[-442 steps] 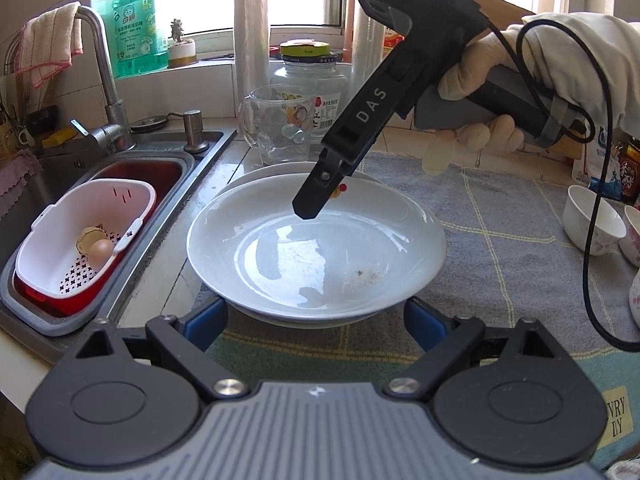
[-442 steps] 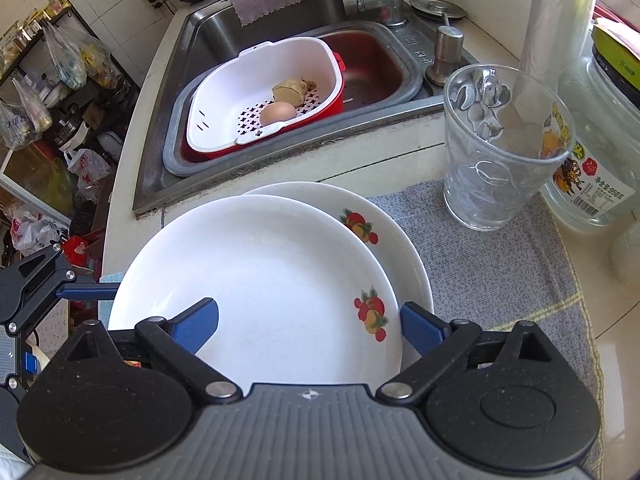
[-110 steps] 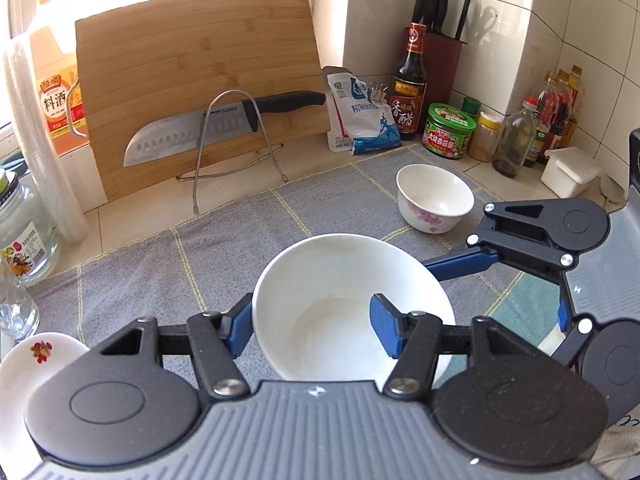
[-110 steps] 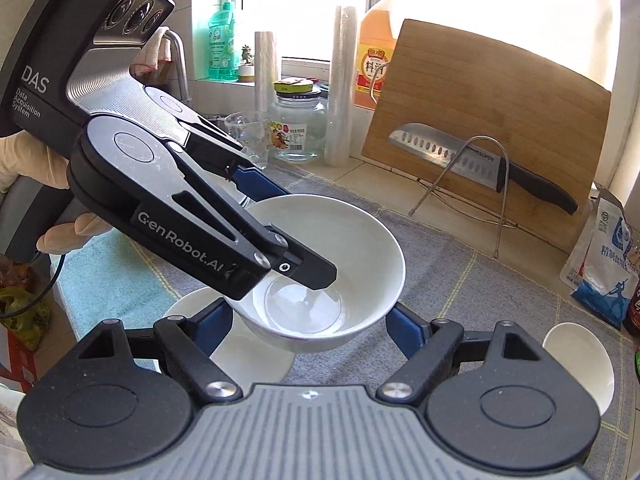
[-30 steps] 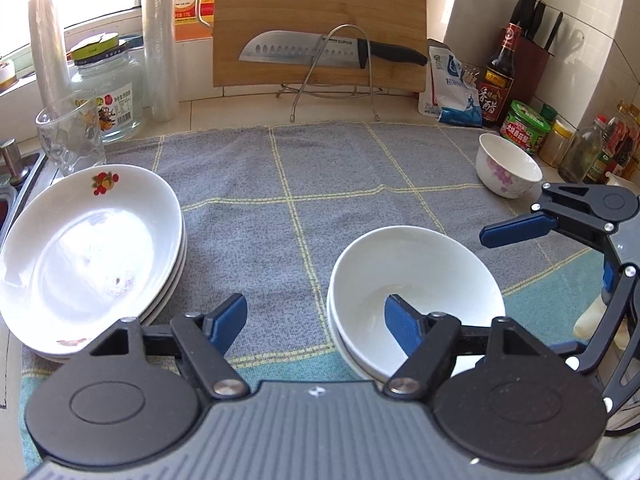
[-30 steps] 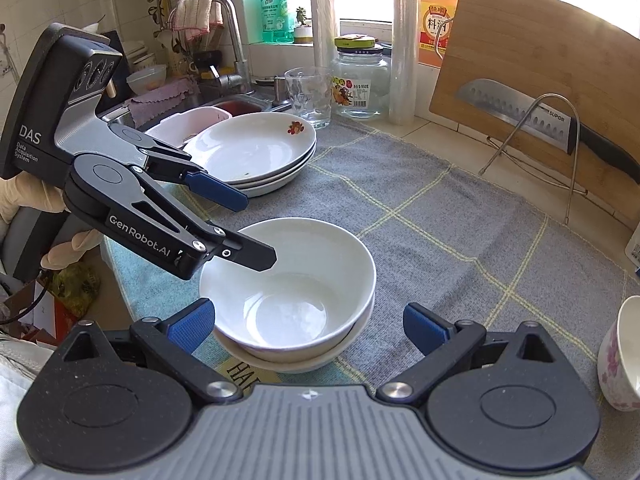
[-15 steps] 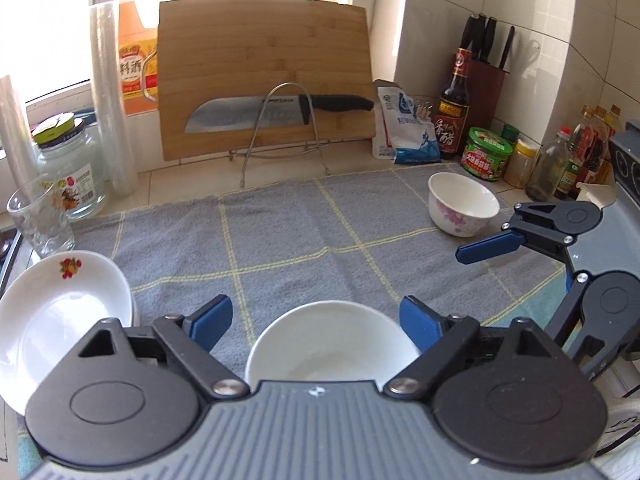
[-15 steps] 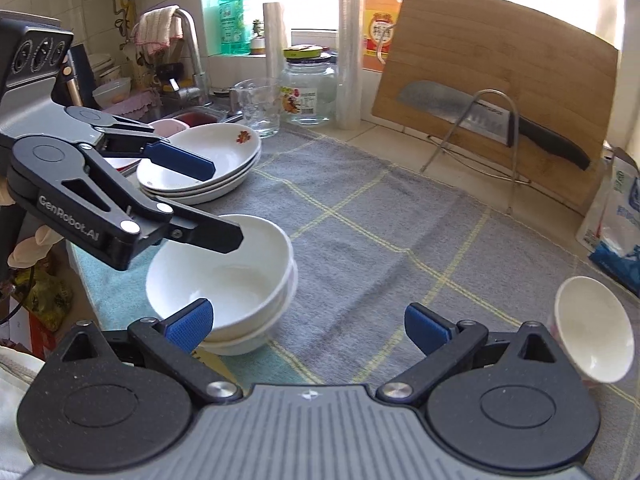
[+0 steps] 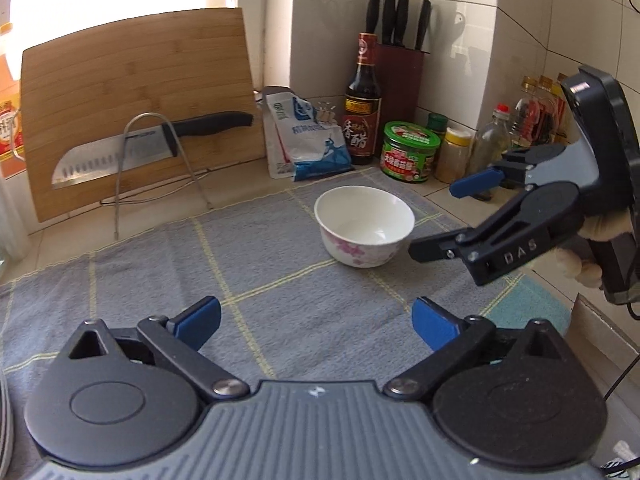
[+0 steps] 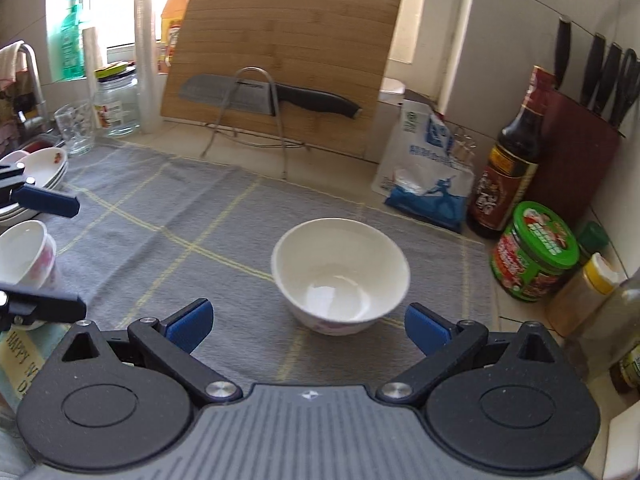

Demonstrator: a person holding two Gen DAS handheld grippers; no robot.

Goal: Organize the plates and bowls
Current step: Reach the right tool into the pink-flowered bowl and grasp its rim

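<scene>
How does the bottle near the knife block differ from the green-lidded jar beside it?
The bottle is tall and narrow with a slim neck; the jar is short and wide. The bottle is dark glass with a red cap; the jar has a green lid and a picture label. The bottle stands closer to the knife block; the jar stands nearer the camera. Both stand upright on the counter, off the grey mat.

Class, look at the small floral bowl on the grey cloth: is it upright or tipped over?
Upright. The floral bowl stands on its base with its rim up and its empty white inside showing.
</scene>
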